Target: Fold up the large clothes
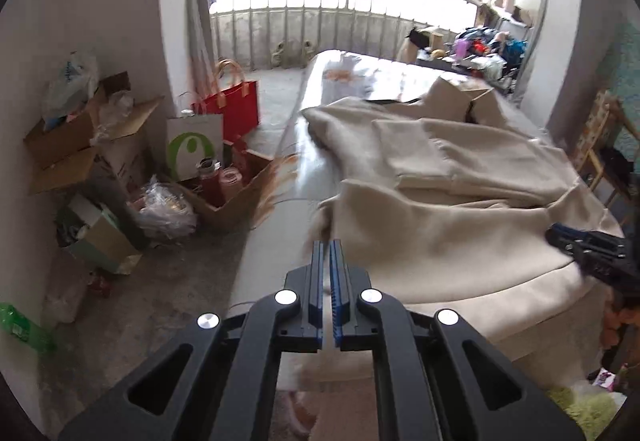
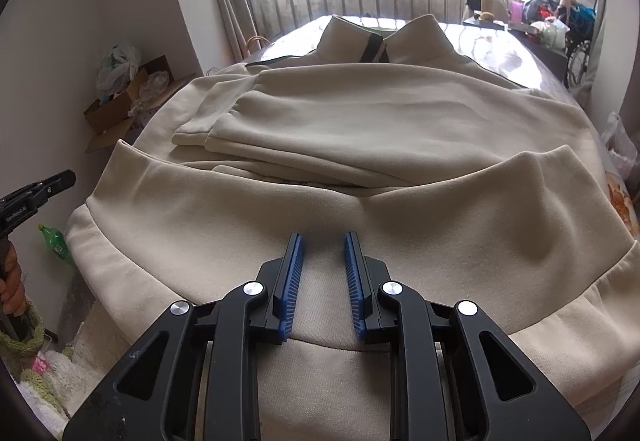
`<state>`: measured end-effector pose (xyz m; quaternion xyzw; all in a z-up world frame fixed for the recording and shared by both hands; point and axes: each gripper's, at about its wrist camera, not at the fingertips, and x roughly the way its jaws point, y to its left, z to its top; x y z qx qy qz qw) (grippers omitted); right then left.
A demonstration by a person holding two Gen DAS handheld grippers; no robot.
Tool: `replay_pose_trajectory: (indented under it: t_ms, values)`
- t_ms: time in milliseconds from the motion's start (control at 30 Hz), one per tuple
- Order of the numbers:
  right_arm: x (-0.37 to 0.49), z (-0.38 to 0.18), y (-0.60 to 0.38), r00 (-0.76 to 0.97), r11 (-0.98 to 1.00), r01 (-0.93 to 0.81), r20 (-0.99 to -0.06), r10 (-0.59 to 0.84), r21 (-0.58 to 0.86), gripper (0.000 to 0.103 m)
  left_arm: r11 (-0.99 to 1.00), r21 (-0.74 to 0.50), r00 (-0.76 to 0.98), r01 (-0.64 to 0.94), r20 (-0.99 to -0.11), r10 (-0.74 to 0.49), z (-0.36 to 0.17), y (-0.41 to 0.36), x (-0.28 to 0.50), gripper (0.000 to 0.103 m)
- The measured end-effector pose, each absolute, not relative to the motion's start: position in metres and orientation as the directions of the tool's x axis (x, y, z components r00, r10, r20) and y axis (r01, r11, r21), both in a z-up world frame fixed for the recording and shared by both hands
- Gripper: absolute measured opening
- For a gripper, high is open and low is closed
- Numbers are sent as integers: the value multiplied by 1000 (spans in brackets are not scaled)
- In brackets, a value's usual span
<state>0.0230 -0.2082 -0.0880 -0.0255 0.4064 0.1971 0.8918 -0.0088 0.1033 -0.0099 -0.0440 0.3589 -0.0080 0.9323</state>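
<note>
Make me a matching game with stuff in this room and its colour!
Things:
1. big jacket
2. tote bag
3. plastic bottle
4. pads of the right tongs

Colours:
A. green
B. blue
C. beige
D. red

Pairs: 1-C, 2-D, 3-A, 4-B
</note>
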Motion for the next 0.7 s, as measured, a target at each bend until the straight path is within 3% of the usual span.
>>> replay_pose_trajectory:
  t_ms: [133,233,300,400,433,467,533,633,700]
  values:
    - [22,-87,-213,587,920,-366,-733,345,140,20,978,-172,678,121,-705,-208,-24,61,13,5]
    - [15,-76,-240,642,945,-303,-706,299,125,20,993,-64,640,102,-760,-115,-44,42,25,5]
    - [13,-67,-275,678,966,-216,-690,254,144,20,993,-63,650,101,-751,-113,-44,42,23,5]
    - [17,-70,-332,681,998,-26,-730,63,61,18,992,-81,649,99,-750,-126,-45,47,23,7]
    - [16,-72,-350,680,998,8,-732,43,67,23,991,-88,648,98,-750,-130,-46,49,24,7]
    - [14,-72,-365,682,995,23,-729,57,98,22,991,-91,648,97,-750,-132,-46,50,23,7]
    - [10,-73,-381,661,993,116,-746,-80,-4,0,991,-93,648,96,-750,-133,-48,49,23,7]
    - [0,-66,-393,654,986,152,-754,-53,63,0,991,-90,651,99,-748,-133,-49,48,22,7]
    - [-5,-52,-377,667,990,139,-739,-97,-5,7,991,-80,651,104,-748,-129,-49,47,21,7]
